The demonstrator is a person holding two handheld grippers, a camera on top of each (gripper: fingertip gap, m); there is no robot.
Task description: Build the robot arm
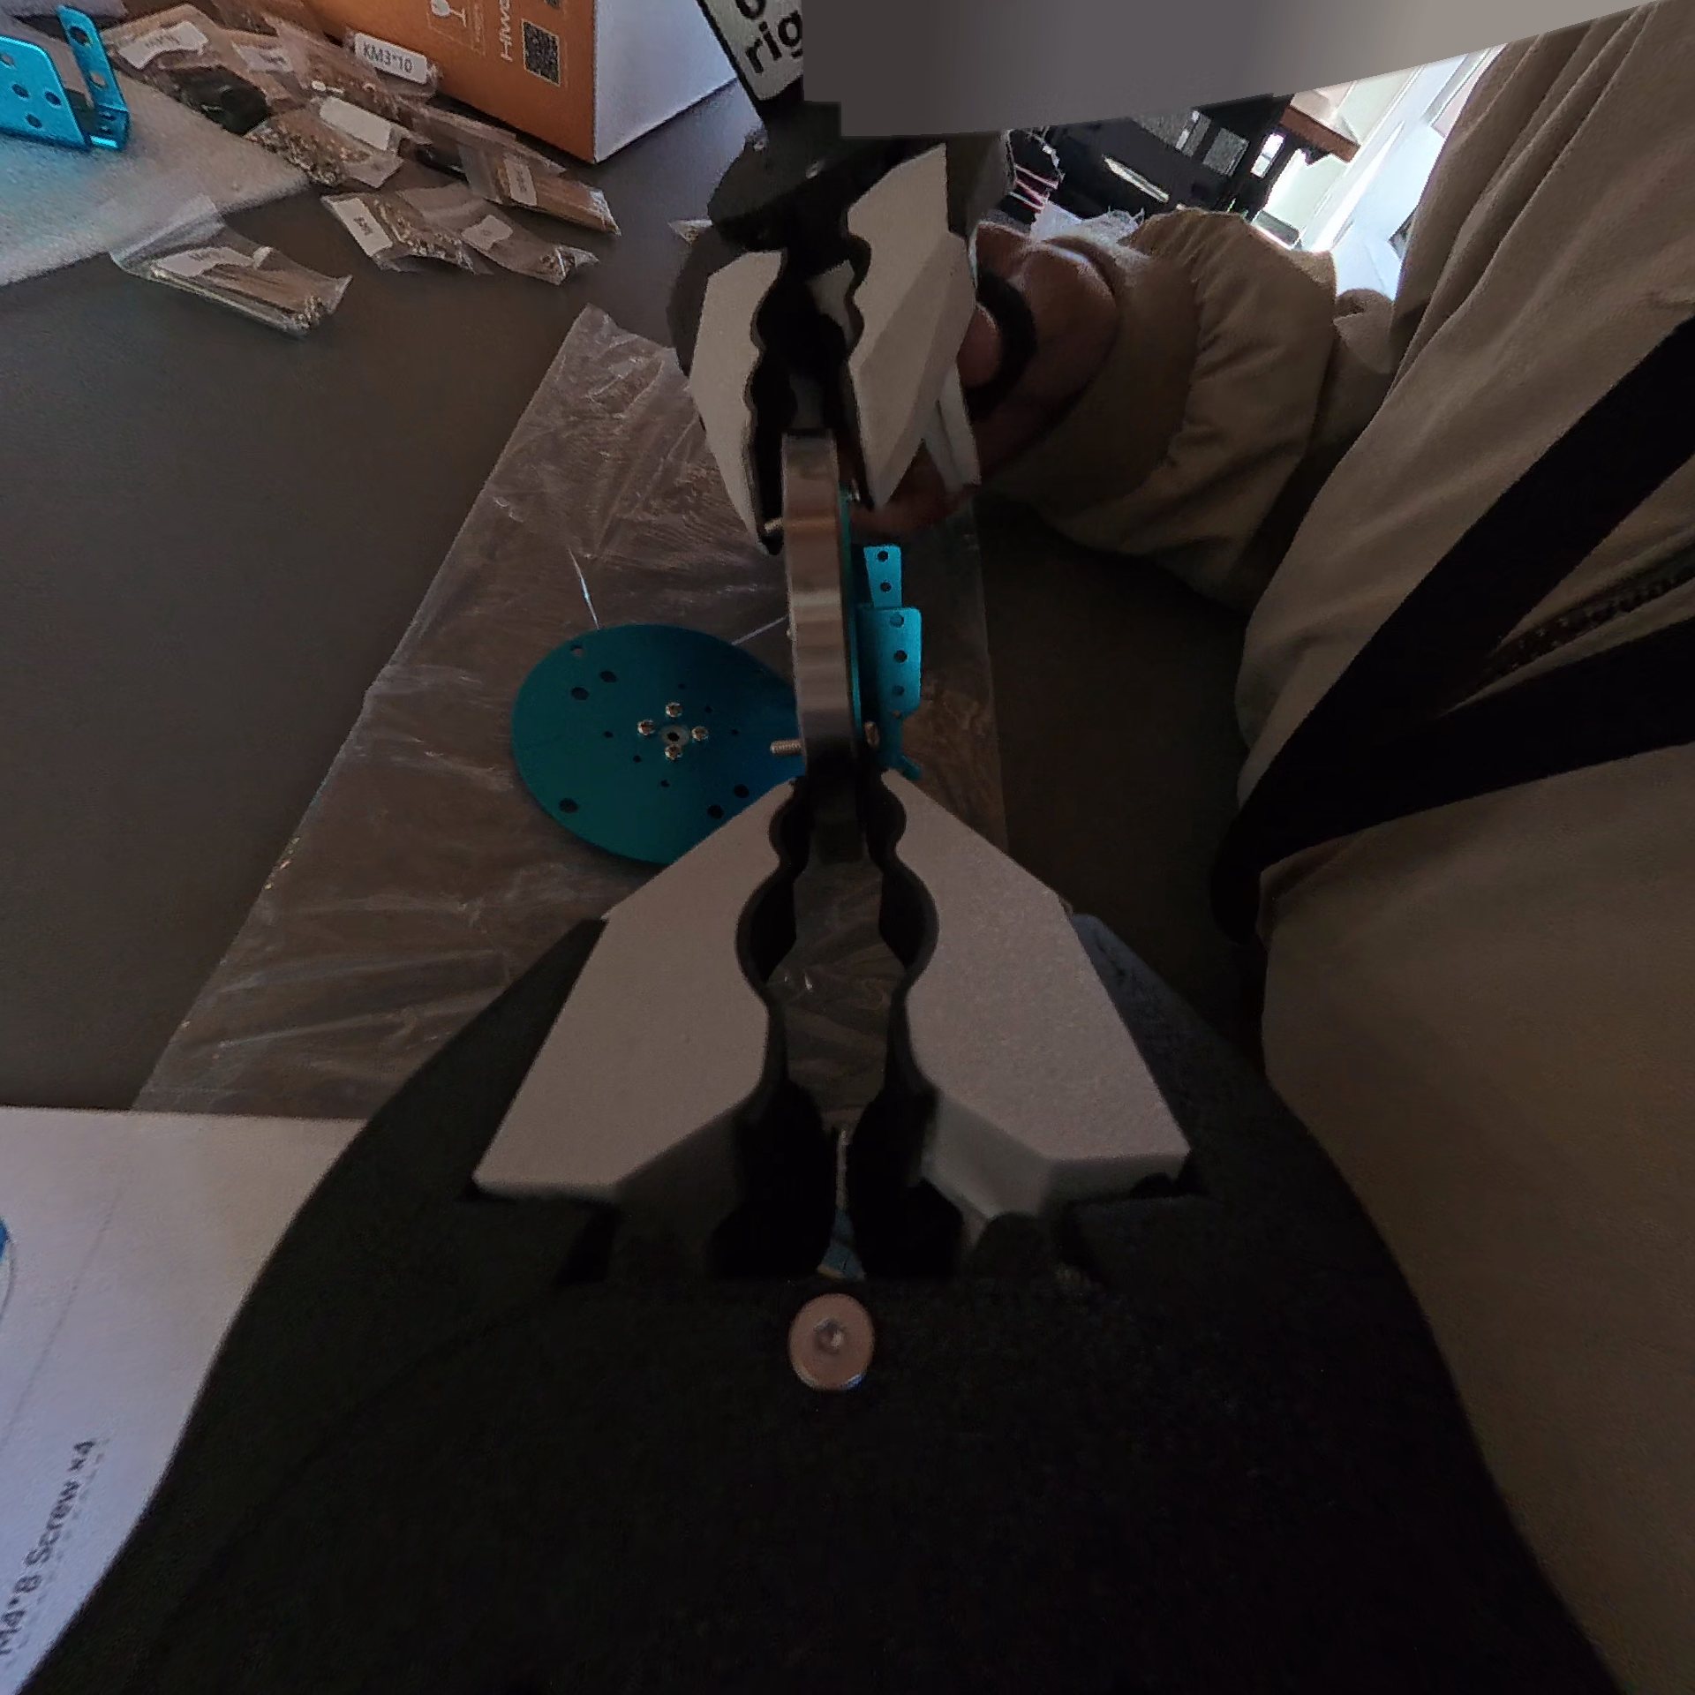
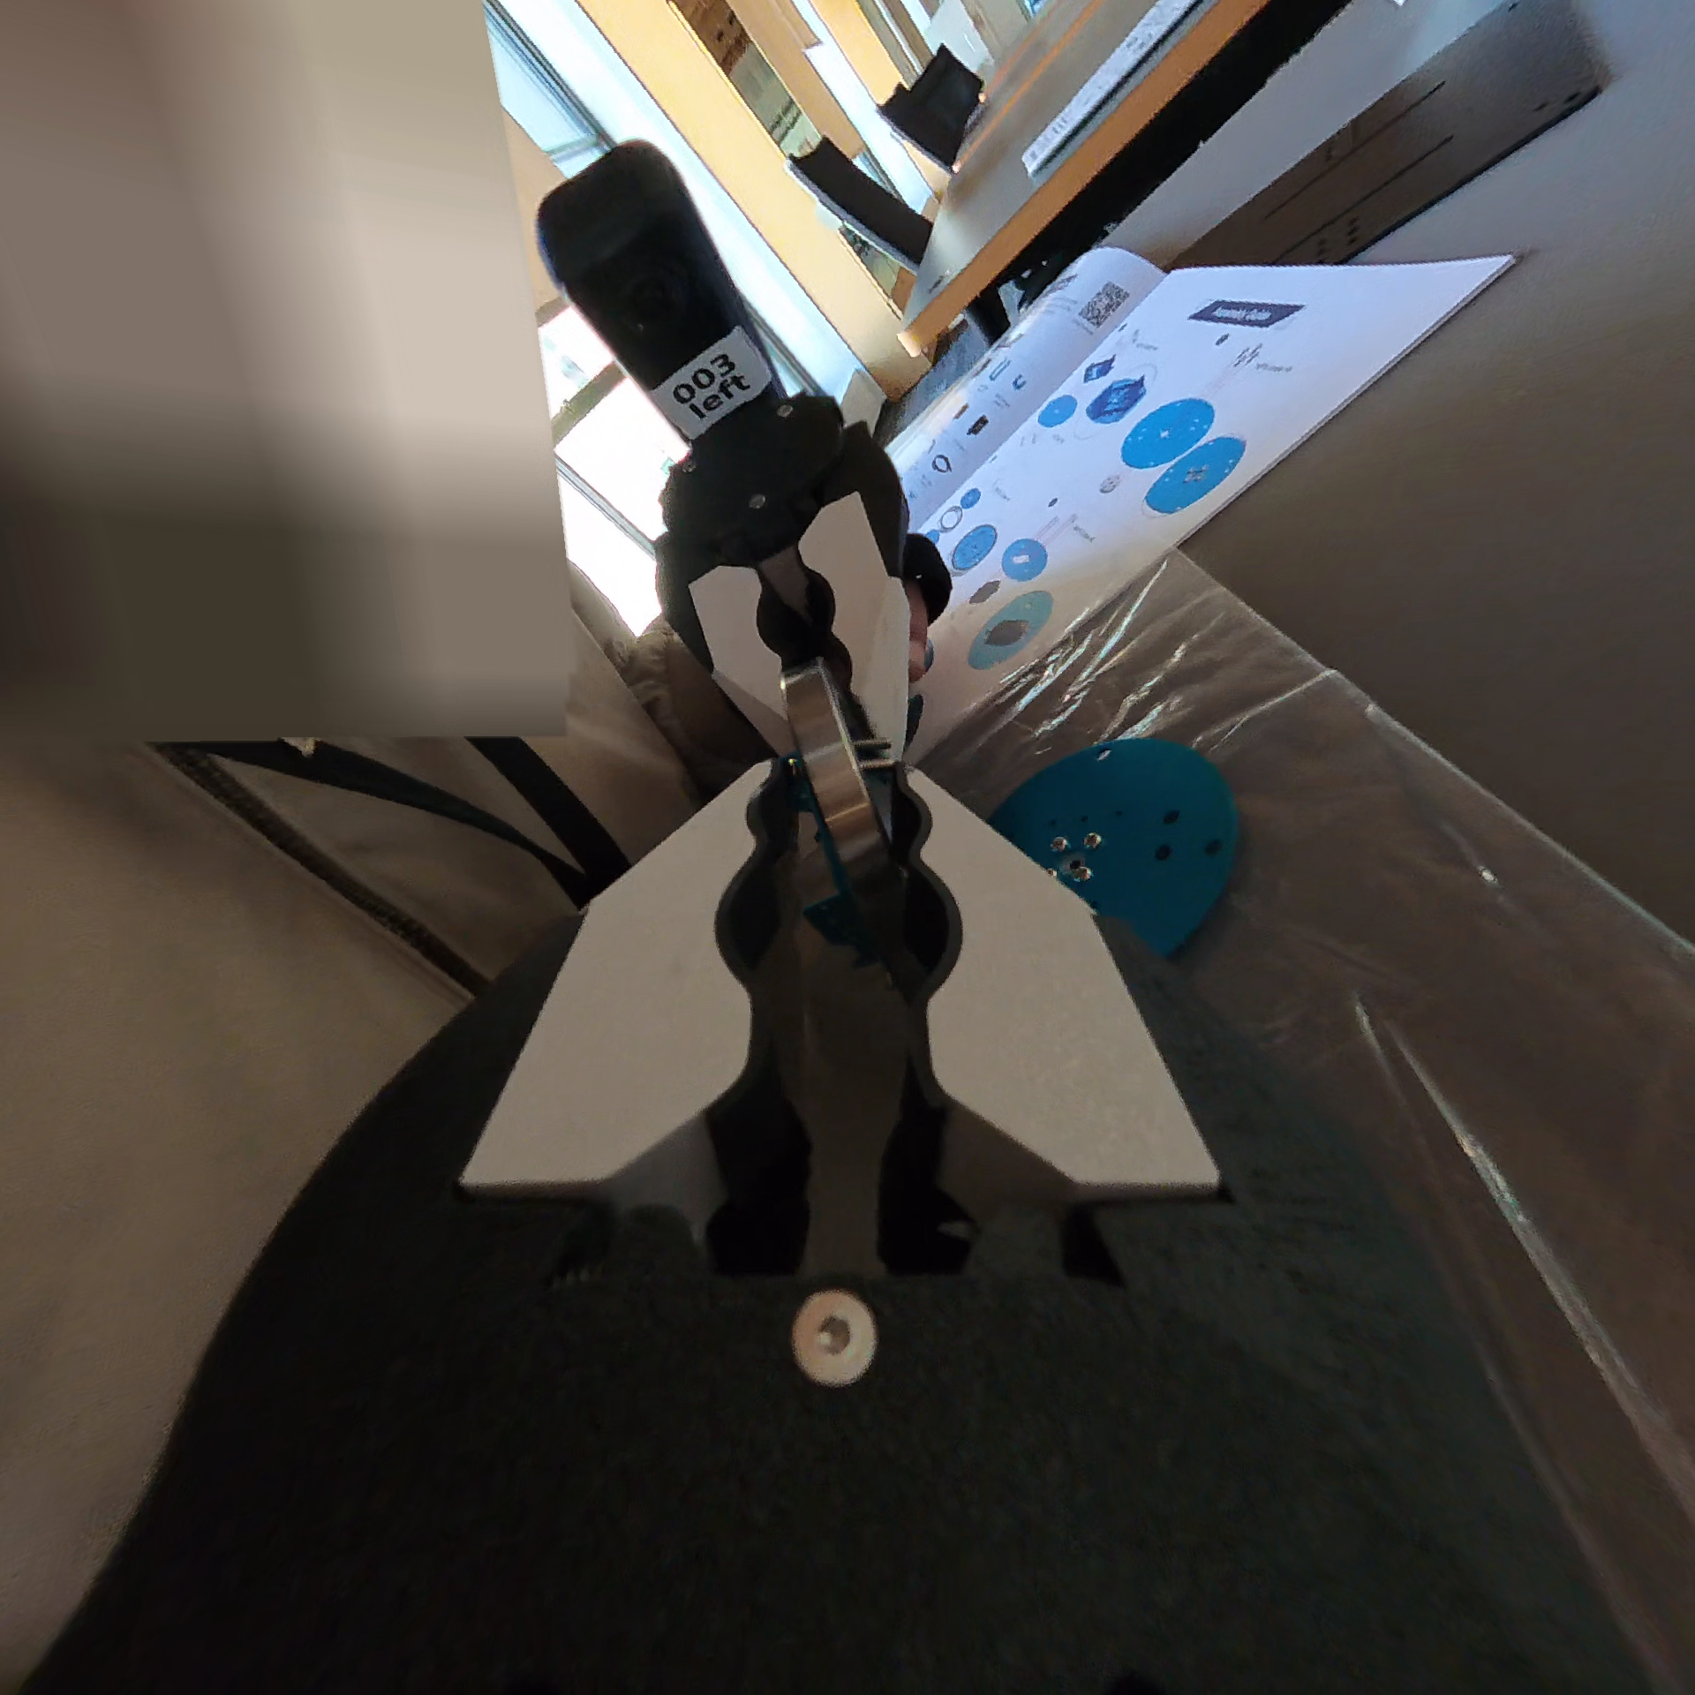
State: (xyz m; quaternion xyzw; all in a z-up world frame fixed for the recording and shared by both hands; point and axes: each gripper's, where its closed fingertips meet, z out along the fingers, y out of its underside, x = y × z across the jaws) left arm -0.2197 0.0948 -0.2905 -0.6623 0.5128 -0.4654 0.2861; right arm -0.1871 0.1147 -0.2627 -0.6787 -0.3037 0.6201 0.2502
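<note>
**A:** Left gripper, left wrist view: white fingers w/ black wavy pads pinching the near edge of a silver metal ring held on edge, w/ a blue perforated metal bracket fixed to its right face.

**B:** Far end?

**A:** Right gripper clamps the ring's top edge. Below, a flat blue metal disc w/ holes lies on a clear plastic sheet on the dark table. Bagged screws and an orange-white box sit well back.

**B:** Right wrist view?

**A:** Right gripper pinches the ring; bracket between its fingers. Left gripper grips the opposite edge. Blue disc on the plastic to the right, printed instruction sheet beyond.
</note>
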